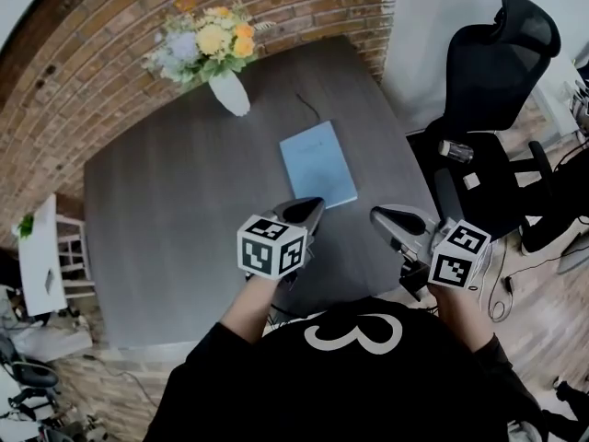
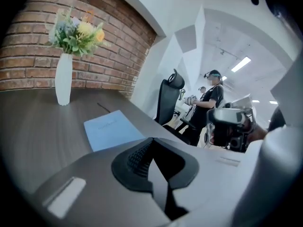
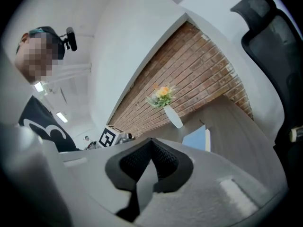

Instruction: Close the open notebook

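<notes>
My left gripper (image 1: 304, 212) and right gripper (image 1: 385, 217) hang over the near edge of the grey table (image 1: 166, 219), each with its jaws pressed together on nothing. The notebook (image 1: 318, 164) lies flat on the table just beyond the left gripper's tip, touching neither gripper. In the right gripper view, that gripper's body hides all but a slice of it. Its pale blue cover faces up, closed, and the print on it is too small to read. A white vase (image 1: 230, 92) of flowers stands farther back.
</notes>
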`<state>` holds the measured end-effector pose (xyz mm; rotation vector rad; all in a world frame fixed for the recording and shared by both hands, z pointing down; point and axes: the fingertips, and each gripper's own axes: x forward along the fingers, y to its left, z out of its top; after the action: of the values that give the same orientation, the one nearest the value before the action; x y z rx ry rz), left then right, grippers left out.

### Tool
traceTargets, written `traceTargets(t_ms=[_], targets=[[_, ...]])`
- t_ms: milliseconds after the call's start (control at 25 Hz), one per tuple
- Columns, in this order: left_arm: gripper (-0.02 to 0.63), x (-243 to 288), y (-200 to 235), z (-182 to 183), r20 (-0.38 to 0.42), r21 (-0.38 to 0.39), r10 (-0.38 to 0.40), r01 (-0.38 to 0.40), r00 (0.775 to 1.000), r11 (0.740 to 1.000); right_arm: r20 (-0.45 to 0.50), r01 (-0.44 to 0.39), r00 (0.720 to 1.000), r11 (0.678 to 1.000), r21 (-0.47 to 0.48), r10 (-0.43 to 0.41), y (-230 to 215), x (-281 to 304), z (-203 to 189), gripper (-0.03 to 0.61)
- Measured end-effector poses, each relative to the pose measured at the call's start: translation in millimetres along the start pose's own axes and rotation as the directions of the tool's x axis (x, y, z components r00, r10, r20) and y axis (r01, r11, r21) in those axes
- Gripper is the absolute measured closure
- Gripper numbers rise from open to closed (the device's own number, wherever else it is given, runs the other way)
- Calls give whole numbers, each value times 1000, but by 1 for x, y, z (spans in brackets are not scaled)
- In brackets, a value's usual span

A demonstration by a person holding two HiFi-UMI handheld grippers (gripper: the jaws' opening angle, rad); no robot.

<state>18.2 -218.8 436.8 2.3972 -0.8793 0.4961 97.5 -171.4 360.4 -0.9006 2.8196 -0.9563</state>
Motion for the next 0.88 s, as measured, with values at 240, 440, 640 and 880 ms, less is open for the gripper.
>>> traceTargets(t_ms=[240, 440, 640, 880], targets=[[601, -70, -39, 28, 186, 13, -99, 98, 978, 995, -18, -56, 998, 989, -135, 54, 43, 9, 3, 577], [600, -118, -74, 52, 315, 63, -170, 158, 934, 985, -10, -83, 997, 986, -145, 82, 63, 9, 2, 577], [600, -137, -81, 54, 350, 83, -168, 148, 922, 985, 4, -105, 994, 985, -135, 106, 79, 13, 3, 577], [600, -149, -81, 52, 356, 94, -153, 128, 922, 987, -21, -123, 992, 979, -164, 121, 92, 18, 1, 577]])
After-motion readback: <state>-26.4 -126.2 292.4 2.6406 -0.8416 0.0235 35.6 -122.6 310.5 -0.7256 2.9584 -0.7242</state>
